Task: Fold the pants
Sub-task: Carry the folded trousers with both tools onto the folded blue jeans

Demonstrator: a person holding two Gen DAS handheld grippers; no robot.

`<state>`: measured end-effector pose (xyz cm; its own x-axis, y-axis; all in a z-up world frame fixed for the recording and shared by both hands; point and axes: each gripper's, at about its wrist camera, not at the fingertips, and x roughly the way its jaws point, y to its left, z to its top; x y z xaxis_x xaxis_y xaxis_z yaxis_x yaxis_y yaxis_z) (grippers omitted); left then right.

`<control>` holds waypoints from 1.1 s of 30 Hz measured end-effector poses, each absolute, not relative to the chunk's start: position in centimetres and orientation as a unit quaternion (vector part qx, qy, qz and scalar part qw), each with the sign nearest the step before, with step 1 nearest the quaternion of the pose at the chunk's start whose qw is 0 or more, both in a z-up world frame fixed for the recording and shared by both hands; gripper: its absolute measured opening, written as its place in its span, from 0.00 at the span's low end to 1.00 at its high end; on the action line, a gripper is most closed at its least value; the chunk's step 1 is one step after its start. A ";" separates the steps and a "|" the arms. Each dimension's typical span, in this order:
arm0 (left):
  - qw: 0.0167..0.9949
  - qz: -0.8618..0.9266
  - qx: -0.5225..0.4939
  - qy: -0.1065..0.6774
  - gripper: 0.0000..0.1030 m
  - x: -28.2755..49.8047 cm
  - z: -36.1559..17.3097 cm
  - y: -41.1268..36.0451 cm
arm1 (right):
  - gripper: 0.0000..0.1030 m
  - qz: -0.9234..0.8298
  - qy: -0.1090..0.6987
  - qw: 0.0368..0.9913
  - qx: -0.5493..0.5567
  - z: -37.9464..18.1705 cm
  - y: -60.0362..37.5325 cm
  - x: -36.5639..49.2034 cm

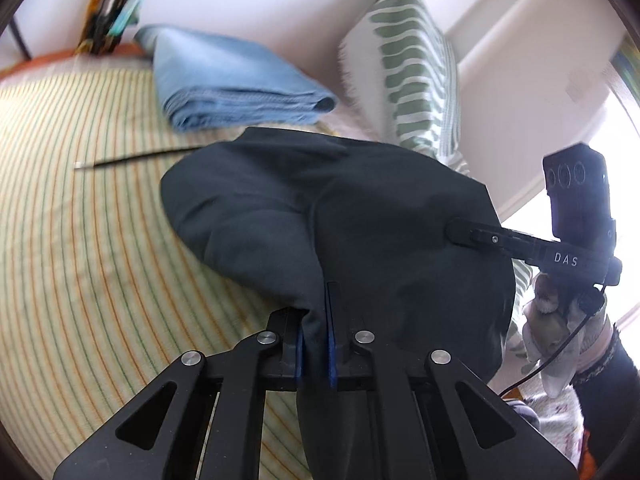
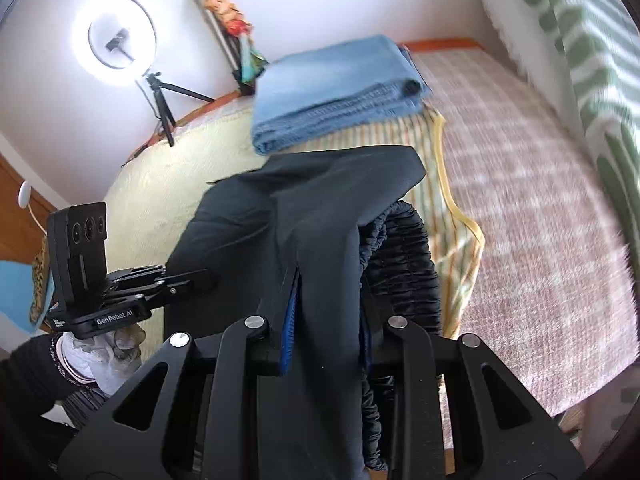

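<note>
The dark pants (image 1: 340,216) hang bunched above a striped bedspread (image 1: 80,240). My left gripper (image 1: 316,328) is shut on a fold of the pants fabric. My right gripper (image 2: 328,312) is shut on another part of the pants (image 2: 312,216), beside the gathered elastic waistband (image 2: 400,256). In the left wrist view the right gripper's fingers (image 1: 480,236) press into the cloth from the right. In the right wrist view the left gripper's fingers (image 2: 184,280) hold the cloth at the left.
A folded blue blanket (image 1: 232,80) lies on the bed behind the pants and also shows in the right wrist view (image 2: 336,92). A green-striped pillow (image 1: 416,64) leans on the wall. A ring light on a tripod (image 2: 116,32) stands past the bed. A thin dark stick (image 1: 140,158) lies on the spread.
</note>
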<state>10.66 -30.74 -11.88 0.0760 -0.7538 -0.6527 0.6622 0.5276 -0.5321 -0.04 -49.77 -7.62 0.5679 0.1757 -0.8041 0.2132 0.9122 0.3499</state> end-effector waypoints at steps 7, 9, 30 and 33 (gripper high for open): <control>0.743 -0.499 -0.058 0.443 0.06 10.7 -9.1 -28.6 | 0.25 -0.015 0.438 0.881 0.178 -3.6 -47.9 0.0; 0.747 -0.501 -0.060 0.433 0.06 10.9 -8.1 -28.4 | 0.25 -0.015 0.429 0.887 0.170 -2.6 -47.6 0.2; 0.809 -0.490 -0.014 0.325 0.06 22.9 1.0 -33.3 | 0.25 -0.028 0.331 0.933 0.140 3.6 -53.4 14.8; 0.814 -0.484 -0.007 0.321 0.06 25.2 0.7 -34.3 | 0.25 -0.023 0.329 0.933 0.143 3.2 -55.0 17.5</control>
